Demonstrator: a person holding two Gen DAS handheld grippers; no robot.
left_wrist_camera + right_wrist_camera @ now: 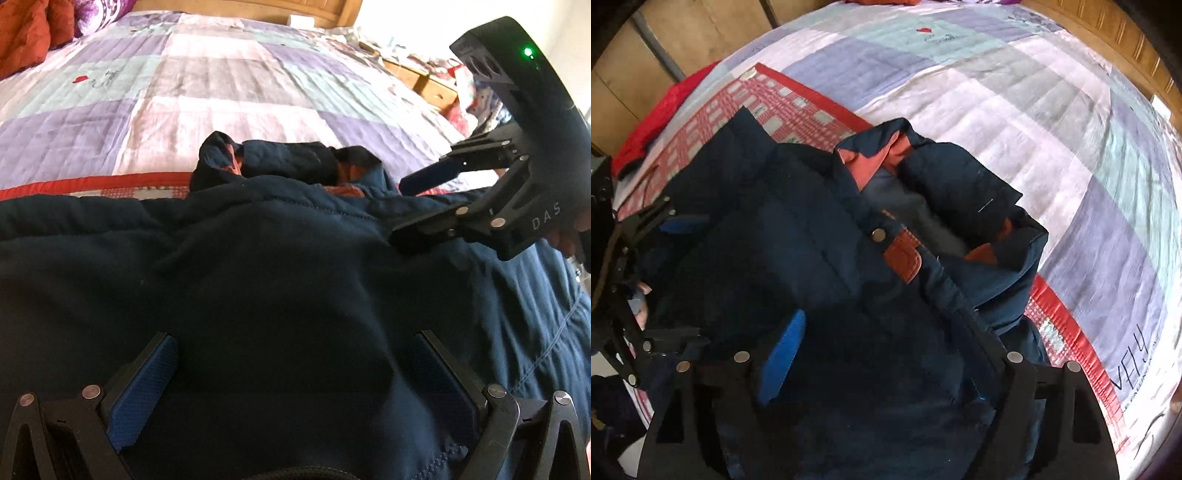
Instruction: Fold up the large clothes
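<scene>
I am partway through folding the dark blue jacket, which lies bunched on the red mat at the near edge of the bed. My right gripper is spread wide over the jacket and pinches nothing. My left gripper is spread wide too — cloth sits between its pads, but they do not squeeze it. Next I think I must grab an edge and fold it over. The sleeves and hem are hidden — the cloth is too dark to tell
</scene>
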